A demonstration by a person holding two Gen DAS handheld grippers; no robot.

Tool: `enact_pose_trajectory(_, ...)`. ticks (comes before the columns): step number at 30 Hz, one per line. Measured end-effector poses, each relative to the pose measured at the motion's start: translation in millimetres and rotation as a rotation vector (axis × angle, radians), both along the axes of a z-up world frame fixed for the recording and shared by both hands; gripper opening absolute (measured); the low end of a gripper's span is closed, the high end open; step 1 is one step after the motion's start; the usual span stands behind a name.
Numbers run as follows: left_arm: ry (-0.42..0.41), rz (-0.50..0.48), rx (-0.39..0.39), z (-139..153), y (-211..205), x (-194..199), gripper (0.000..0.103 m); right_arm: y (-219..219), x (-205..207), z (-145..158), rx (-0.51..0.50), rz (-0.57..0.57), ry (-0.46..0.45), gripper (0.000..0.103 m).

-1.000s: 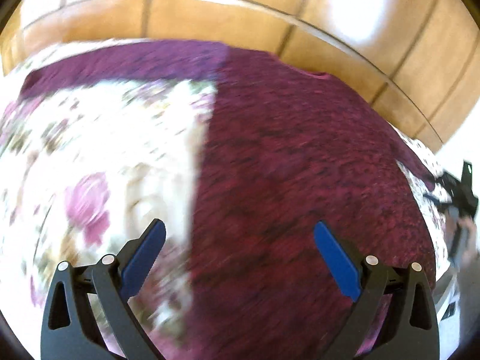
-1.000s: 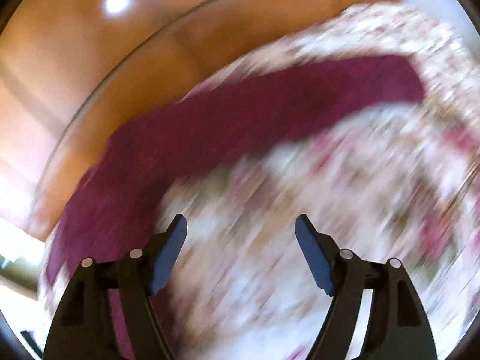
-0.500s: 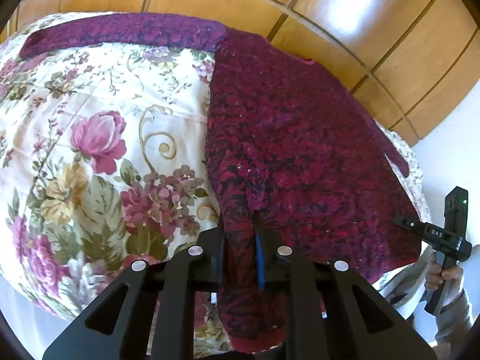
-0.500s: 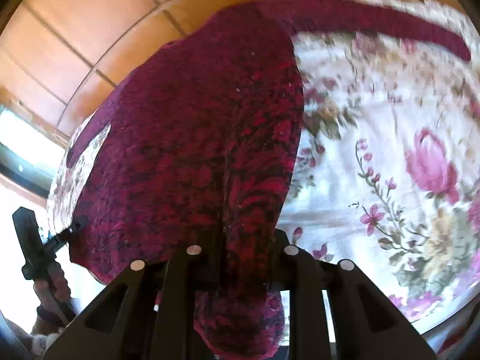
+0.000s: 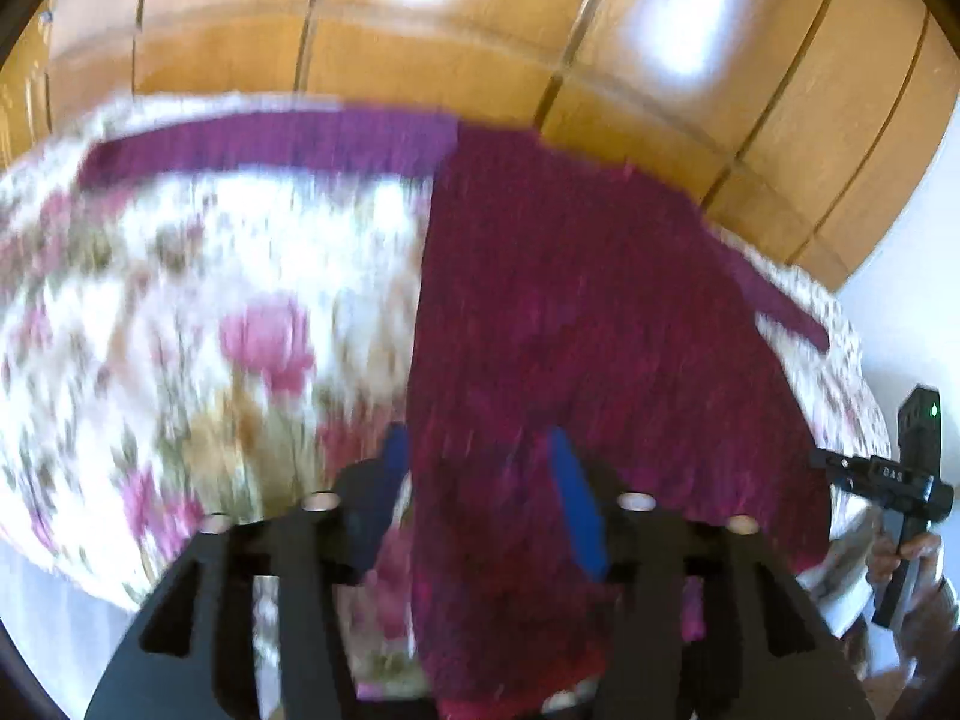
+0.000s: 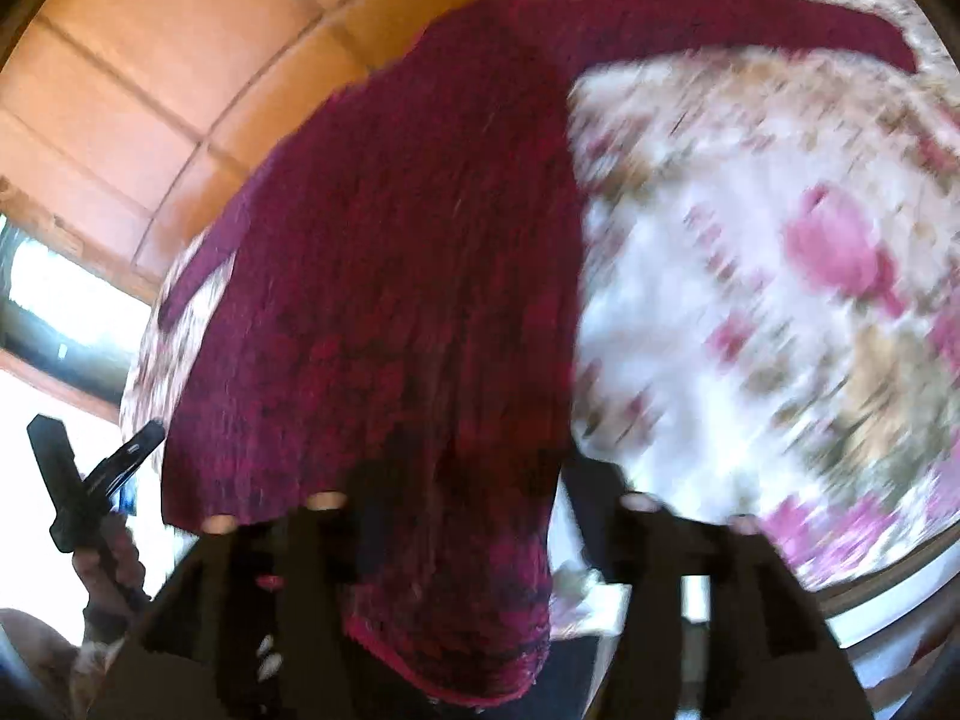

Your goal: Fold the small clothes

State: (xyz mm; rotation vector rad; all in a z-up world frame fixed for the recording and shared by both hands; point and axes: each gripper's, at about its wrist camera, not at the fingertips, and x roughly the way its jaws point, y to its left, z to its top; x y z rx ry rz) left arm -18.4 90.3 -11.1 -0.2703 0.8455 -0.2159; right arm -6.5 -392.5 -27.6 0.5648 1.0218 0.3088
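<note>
Two grippers loosen on a limp knit

Left gripper (image 5: 480, 480) and right gripper (image 6: 474, 498) have just been opening, fingers apart astride the maroon sweater (image 5: 576, 324) hem. It lies centre-frame on the floral bedspread (image 5: 198, 312): soft, light, stretchy; best pinched at hem corners.

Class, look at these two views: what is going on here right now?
A person holding tongs in each hand is folding a dark red knitted top spread on a flowered cover. The left tongs and right tongs each straddle part of the top's near edge. Both have just been opening after a pinch, so the fabric lies between the jaws, apparently released. One sleeve lies stretched out.
</note>
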Motion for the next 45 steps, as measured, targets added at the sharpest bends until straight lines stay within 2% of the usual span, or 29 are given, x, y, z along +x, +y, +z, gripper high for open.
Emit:
enact_pose_trajectory(4, -0.025, -0.038, -0.031, 6.6, -26.8, 34.6, 0.057, -61.6, 32.4, -3.9, 0.076, -0.216, -0.009, 0.062)
enact_pose_trajectory(6, -0.035, -0.071, 0.004, 4.0, -49.1, 51.8, 0.057, -94.1, 53.5, -7.9, 0.120, -0.328, -0.001, 0.059)
enact_pose_trajectory(10, 0.000, -0.157, 0.038, -10.2, -89.4, 84.5, 0.057, -164.3, 101.4, -22.5, 0.220, -0.541, 0.009, 0.054)
enact_pose_trajectory(14, 0.050, -0.174, 0.086, -33.1, -104.0, 102.5, 0.057, -211.6, 139.6, -35.2, 0.279, -0.670, 0.021, 0.052)
enact_pose_trajectory(16, 0.088, -0.163, 0.080, -47.3, -103.2, 108.9, 0.057, -227.0, 159.9, -42.7, 0.276, -0.718, 0.038, 0.052)
enact_pose_trajectory(19, 0.079, -0.169, 0.069, -51.7, -100.1, 105.8, 0.057, -245.6, 188.2, -54.4, 0.293, -0.776, 0.055, 0.051)
enact_pose_trajectory(21, 0.083, -0.174, 0.071, -53.0, -100.8, 107.1, 0.062, -255.2, 206.0, -58.8, 0.304, -0.787, 0.050, 0.052)
enact_pose_trajectory(24, 0.091, -0.173, 0.080, -54.9, -106.7, 112.0, 0.064, -261.4, 235.5, -56.6, 0.245, -0.798, 0.049, 0.050)
enact_pose_trajectory(26, 0.091, -0.174, 0.090, -55.6, -109.3, 112.7, 0.065, -264.7, 234.0, -47.2, 0.162, -0.788, 0.056, 0.018)
enact_pose_trajectory(31, 0.090, -0.164, 0.078, -54.0, -107.5, 110.9, 0.065, -253.5, 193.6, -28.1, 0.004, -0.812, -0.014, 0.012)
enact_pose_trajectory(32, 0.089, -0.163, 0.079, -54.3, -107.9, 111.4, 0.065, -252.6, 190.8, -33.7, -0.028, -0.819, 0.012, 0.012)
enact_pose_trajectory(34, 0.087, -0.169, 0.074, -54.6, -107.8, 109.7, 0.069, -252.2, 192.3, -48.6, -0.030, -0.825, 0.079, 0.012)
enact_pose_trajectory(36, 0.089, -0.172, 0.075, -53.8, -107.5, 111.2, 0.069, -248.9, 182.9, -44.1, -0.040, -0.846, 0.094, 0.012)
enact_pose_trajectory(39, 0.090, -0.169, 0.040, -52.8, -103.6, 112.0, 0.069, -230.7, 200.2, -17.9, -0.136, -0.837, 0.077, 0.012)
enact_pose_trajectory(42, 0.093, -0.167, 0.003, -50.9, -99.2, 111.2, 0.069, -198.1, 213.9, 26.2, -0.244, -0.744, -0.030, 0.012)
enact_pose_trajectory(45, 0.093, -0.163, -0.030, -45.1, -95.1, 111.6, 0.069, -146.9, 227.8, 69.3, -0.351, -0.586, -0.143, 0.011)
